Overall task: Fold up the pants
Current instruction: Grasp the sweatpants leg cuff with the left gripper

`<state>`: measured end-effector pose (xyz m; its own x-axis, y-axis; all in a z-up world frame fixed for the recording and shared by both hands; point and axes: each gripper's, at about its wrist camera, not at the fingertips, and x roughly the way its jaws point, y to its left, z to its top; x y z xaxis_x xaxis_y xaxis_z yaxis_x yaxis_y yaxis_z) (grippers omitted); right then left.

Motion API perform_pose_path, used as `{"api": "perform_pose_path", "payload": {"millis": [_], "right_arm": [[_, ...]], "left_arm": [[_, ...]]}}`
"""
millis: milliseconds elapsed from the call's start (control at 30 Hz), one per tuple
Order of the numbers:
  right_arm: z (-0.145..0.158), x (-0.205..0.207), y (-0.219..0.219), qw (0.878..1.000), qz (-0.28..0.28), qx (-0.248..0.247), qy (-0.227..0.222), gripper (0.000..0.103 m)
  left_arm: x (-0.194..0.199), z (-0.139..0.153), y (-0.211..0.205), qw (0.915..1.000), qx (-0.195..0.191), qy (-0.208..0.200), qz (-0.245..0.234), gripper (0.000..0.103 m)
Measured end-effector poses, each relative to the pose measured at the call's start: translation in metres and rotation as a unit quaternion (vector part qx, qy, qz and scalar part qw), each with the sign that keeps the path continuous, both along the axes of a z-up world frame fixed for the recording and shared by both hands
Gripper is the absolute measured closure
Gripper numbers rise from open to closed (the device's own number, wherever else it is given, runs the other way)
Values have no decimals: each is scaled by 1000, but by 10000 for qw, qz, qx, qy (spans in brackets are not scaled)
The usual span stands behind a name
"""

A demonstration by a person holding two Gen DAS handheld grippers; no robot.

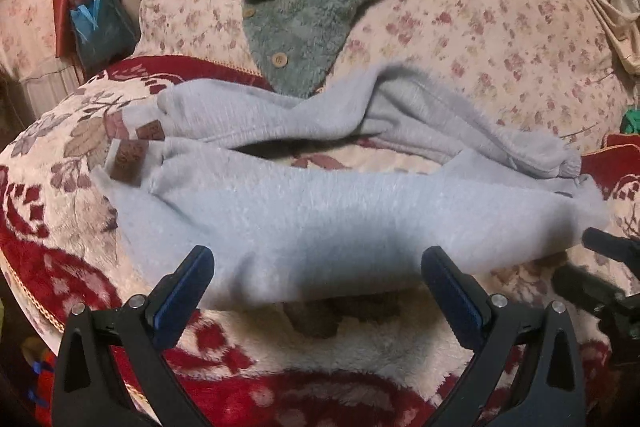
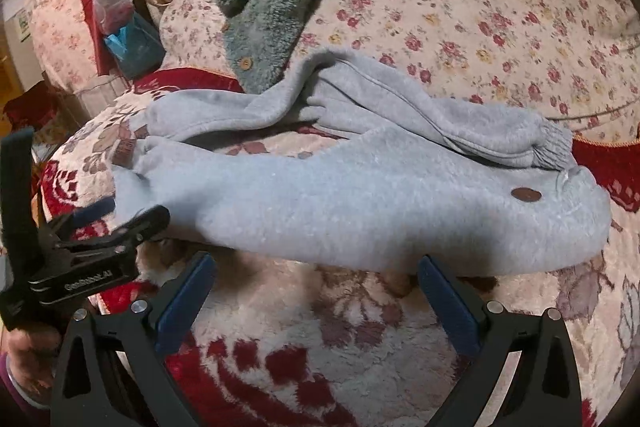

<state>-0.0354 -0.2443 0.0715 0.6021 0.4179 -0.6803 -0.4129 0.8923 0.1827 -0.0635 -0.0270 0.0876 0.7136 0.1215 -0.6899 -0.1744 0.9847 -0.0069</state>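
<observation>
Light grey fleece pants (image 1: pixel 304 211) lie across a red and cream floral blanket (image 1: pixel 320 355), legs side by side, cuffs with brown patches (image 1: pixel 128 159) at the left, waistband at the right. My left gripper (image 1: pixel 318 263) is open and empty, its blue-padded fingers just in front of the near leg's edge. In the right wrist view the pants (image 2: pixel 360 203) show a brown oval patch (image 2: pixel 527 193) near the waist. My right gripper (image 2: pixel 316 271) is open and empty, just short of the near edge. The left gripper (image 2: pixel 100 223) shows at the left by the cuffs.
A grey-green fleece jacket (image 1: pixel 304 7) with wooden buttons lies behind the pants on a rose-print cover (image 1: pixel 500 27). Curtains, a red bag and plastic bags (image 1: pixel 96 3) stand at the far left. The right gripper's body (image 1: pixel 608 279) shows at the right edge.
</observation>
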Motion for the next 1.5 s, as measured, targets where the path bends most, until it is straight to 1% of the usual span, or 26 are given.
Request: {"api": "perform_pose_path", "payload": {"millis": [100,267,400,533,633,700,767,900,1000,1067,1100,1133,1167,1200,1233,1267,1300,1433,1500], "right_arm": [[4,1,9,9998,204,-3,-9,0],[10,5,25,9990,422,-68,-95,0],[10,16,34,9986,530,39,-2,0],[7,30,46,9979,638,3,70,0],[4,41,51,9977,662,23,118,0],[2,49,55,9975,679,57,210,0],[-1,55,59,9966,757,77,304,0],[-7,63,66,9959,842,-27,338,0],[-10,69,67,9954,865,20,407,0],[-11,71,65,9952,874,28,451,0],[-12,72,65,9949,890,23,466,0],[-12,72,65,9947,911,23,471,0],[-13,73,65,9944,945,19,471,0],[-13,73,65,9943,971,-7,450,0],[-13,74,65,9943,980,-34,420,0],[-12,75,64,9942,999,-45,396,0],[-12,77,64,9940,1024,-44,390,0],[-8,88,56,9935,1091,-69,329,0],[-6,100,54,9915,1248,-77,365,0]], "left_arm": [[1,8,15,9999,-97,-3,42,0],[7,17,59,9993,-140,30,337,0],[17,20,103,9979,-55,80,635,0],[34,17,143,9973,31,186,711,0],[51,12,167,9977,41,333,595,0],[63,7,178,9986,17,411,341,0],[76,0,187,9980,169,594,155,0],[94,-18,193,9950,410,869,-279,0],[103,-32,196,9921,662,1018,-307,0],[106,-37,197,9923,640,982,-398,2],[106,-38,197,9926,611,953,-449,7],[107,-40,197,9922,627,964,-481,26],[109,-42,198,9912,756,1007,-420,59],[110,-44,199,9902,905,1027,-288,79],[110,-46,206,9913,743,1061,-234,89],[109,-45,210,9929,538,1029,-250,91],[107,-43,213,9938,472,978,-250,91],[85,-18,204,9957,459,605,-534,92],[73,-6,199,9959,438,461,-639,92]]}}
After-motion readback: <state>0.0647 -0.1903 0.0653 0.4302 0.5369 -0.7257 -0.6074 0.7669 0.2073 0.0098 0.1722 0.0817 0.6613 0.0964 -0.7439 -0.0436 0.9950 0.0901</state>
